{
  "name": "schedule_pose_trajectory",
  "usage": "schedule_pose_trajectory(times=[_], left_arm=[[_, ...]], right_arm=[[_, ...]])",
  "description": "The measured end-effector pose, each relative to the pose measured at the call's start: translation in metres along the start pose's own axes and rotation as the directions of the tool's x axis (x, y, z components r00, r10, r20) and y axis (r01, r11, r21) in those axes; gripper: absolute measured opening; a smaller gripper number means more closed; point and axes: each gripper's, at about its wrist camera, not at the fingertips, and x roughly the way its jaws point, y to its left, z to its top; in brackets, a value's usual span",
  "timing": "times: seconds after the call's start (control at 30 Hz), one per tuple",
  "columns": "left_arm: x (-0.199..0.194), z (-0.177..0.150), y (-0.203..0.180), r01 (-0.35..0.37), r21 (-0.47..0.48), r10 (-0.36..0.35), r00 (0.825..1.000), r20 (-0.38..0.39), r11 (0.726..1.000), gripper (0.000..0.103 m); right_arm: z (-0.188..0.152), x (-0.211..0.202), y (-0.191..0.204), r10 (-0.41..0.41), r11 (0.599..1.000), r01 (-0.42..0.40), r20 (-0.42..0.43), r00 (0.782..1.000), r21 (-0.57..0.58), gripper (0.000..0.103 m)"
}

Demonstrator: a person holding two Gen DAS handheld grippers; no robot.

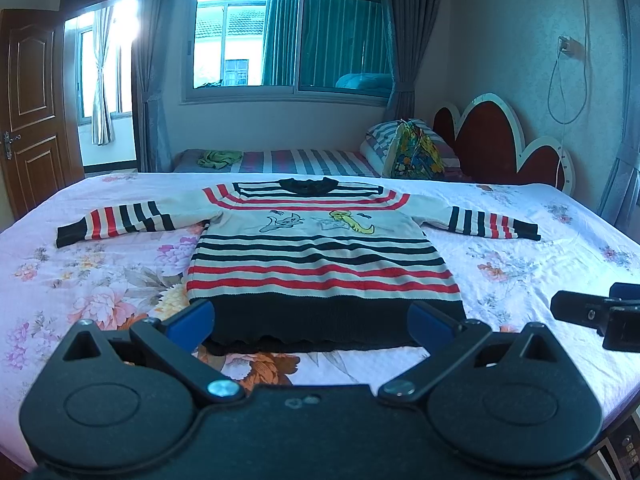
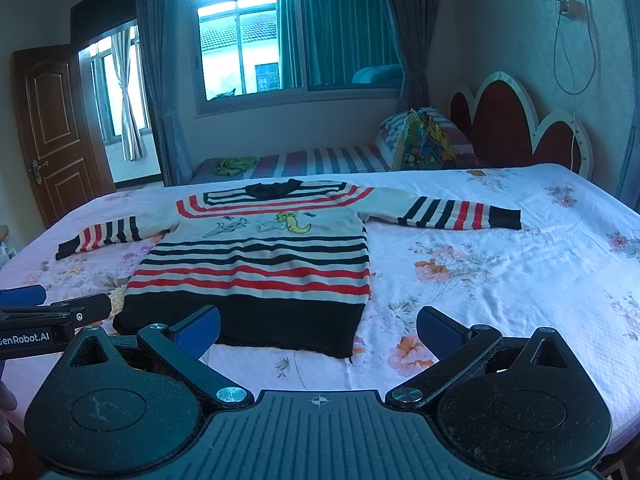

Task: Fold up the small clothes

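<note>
Left wrist: sweater (image 1: pixel 320 256) apparently flat on bed (image 1: pixel 520 264).

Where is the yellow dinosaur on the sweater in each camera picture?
Left wrist: the dinosaur sits right of middle, on the sweater chest.
Right wrist: the dinosaur sits left of middle, on the sweater's chest.
Shared landmark: the red headboard behind the bed.

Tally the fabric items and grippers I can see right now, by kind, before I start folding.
Red, black and cream striped knit sweater, spread flat on the floral bed sheet: 1
Crumpled green cloth on the far striped bed: 1
Striped pillow: 1
Colourful patterned bag: 1
Black two-finger grippers with blue pads, left gripper and right gripper, both open: 2
Total: 6
</note>
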Motion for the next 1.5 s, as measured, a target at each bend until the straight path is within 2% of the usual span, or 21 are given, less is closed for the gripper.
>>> schedule_pose_trajectory(times=[1.13, 1.23, 1.3, 1.37, 1.43, 1.5], left_arm=[[0.007, 0.001, 0.002, 0.007, -0.010, -0.007, 1.000, -0.006, 1.000, 0.102], [0.017, 0.009, 0.007, -0.025, -0.066, 0.025, 1.000, -0.002, 0.997, 0.103], [0.029, 0.015, 0.009, -0.048, -0.077, 0.045, 0.998, -0.040, 0.996, 0.103], [0.039, 0.019, 0.009, -0.030, -0.066, 0.028, 0.999, -0.044, 0.997, 0.103], [0.044, 0.024, 0.006, 0.001, -0.024, -0.002, 1.000, -0.012, 1.000, 0.103], [0.051, 0.031, 0.005, 0.030, -0.027, -0.030, 1.000, 0.008, 0.999, 0.103]], right_arm=[[0.000, 0.008, -0.002, -0.012, 1.000, 0.012, -0.003, 1.000, 0.003, 0.103], [0.008, 0.012, -0.008, -0.023, 1.000, 0.023, 0.011, 1.000, 0.003, 0.103], [0.014, 0.017, -0.013, -0.041, 0.999, 0.041, 0.023, 0.999, 0.003, 0.103], [0.020, 0.023, -0.019, -0.054, 0.999, 0.054, 0.051, 0.997, 0.007, 0.103], [0.025, 0.030, -0.025, -0.061, 0.998, 0.061, 0.085, 0.994, 0.010, 0.103], [0.032, 0.038, -0.036, -0.067, 0.997, 0.063, 0.119, 0.991, 0.037, 0.103]])
